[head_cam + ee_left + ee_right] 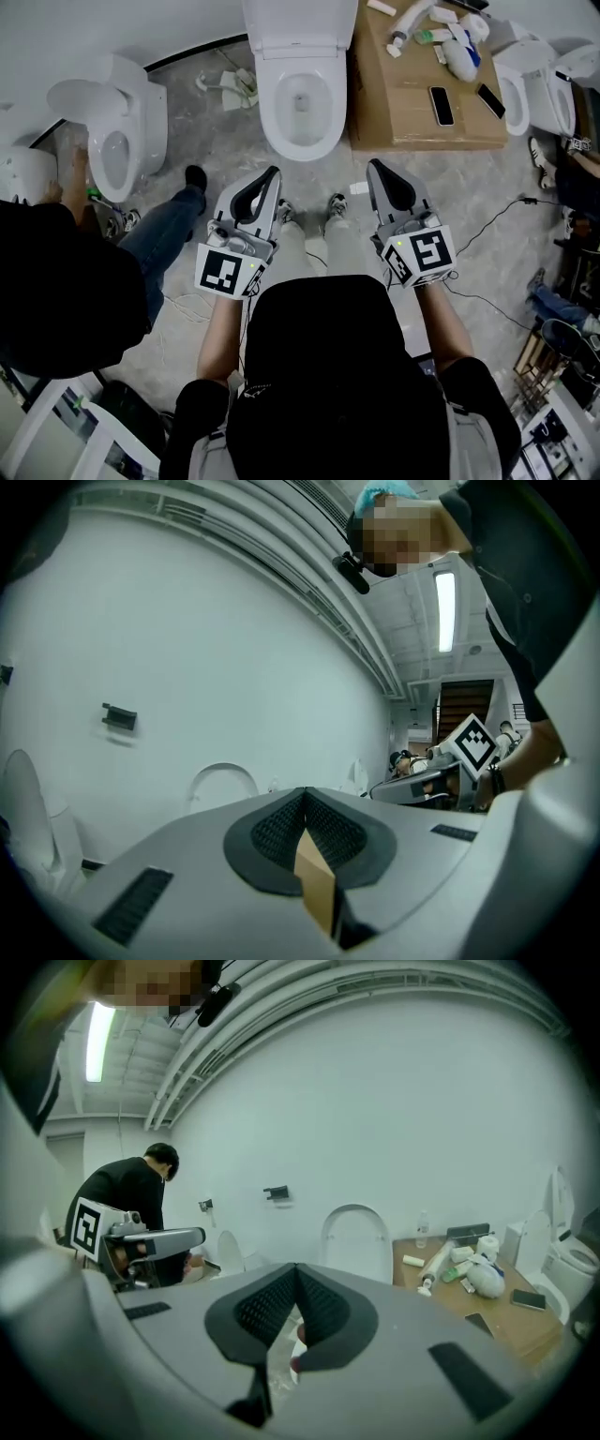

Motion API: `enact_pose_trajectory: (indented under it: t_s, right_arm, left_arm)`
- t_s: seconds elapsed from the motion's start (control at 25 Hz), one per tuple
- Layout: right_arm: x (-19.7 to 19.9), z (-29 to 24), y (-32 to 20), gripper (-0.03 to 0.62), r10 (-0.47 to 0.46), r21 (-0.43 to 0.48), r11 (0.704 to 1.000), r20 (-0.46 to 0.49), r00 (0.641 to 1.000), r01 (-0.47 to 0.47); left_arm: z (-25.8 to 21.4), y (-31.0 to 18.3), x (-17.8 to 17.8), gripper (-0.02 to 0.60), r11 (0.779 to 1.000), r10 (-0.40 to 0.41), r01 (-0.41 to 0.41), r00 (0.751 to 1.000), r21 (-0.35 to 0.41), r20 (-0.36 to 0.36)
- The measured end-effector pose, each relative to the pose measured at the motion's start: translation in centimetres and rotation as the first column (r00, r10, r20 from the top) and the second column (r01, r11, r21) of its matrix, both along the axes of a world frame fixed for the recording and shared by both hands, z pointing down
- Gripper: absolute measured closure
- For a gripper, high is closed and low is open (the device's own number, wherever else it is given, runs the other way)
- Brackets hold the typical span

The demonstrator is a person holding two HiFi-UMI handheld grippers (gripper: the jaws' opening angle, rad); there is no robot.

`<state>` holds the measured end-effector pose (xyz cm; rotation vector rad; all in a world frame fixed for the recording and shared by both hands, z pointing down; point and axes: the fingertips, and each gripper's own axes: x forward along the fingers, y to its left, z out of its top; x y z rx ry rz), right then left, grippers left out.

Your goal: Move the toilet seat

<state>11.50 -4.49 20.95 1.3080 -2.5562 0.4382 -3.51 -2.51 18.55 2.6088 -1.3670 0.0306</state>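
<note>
- My left claw (271,178) is pressed together and pinches nothing; it hangs short of the middle toilet (300,108), well apart from the bowl and a little left of it.
- My right claw (378,171) is pressed together too, empty, level with the left one and a little right of the toilet.
- The toilet seat (356,1237) stands upright at the back of that toilet, so the bowl lies open; neither claw touches it.
- A cardboard box (403,117) sits just right of the toilet, with two phones (441,105) and some bottles on top.
- A second toilet (117,141) stands well left of it, with another person (66,291) beside that one.
- Cables (487,220) trail over the floor right of my right claw.
</note>
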Motion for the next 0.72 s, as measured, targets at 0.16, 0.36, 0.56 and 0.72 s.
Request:
enact_pose_trajectory:
  t_s: [0.16,0.36,0.56,0.72]
  right_arm:
    - [-0.1,4.2,-1.4,0.58,-0.062,-0.058,0.996,-0.019,0.998,0.061]
    - [-0.2,9.6,-2.4,0.58,-0.098,-0.113,0.989,-0.047,0.994,0.092]
    - [-0.8,14.8,-2.8,0.58,-0.133,-0.143,0.982,-0.085,0.987,0.12]
    - [-0.7,18.9,-3.0,0.58,-0.129,-0.181,0.977,-0.109,0.986,0.108]
  left_arm:
    - [3.9,-0.9,0.9,0.572,0.998,-0.008,0.01,1.0,-0.058,0.03]
    - [9.8,-1.7,1.5,0.572,0.99,-0.02,0.029,0.998,-0.135,0.065]
    - [14.2,-2.7,1.6,0.574,0.984,-0.019,0.022,1.0,-0.176,0.023]
    - [18.1,-3.2,1.8,0.572,0.977,0.013,0.001,0.998,-0.212,0.066]
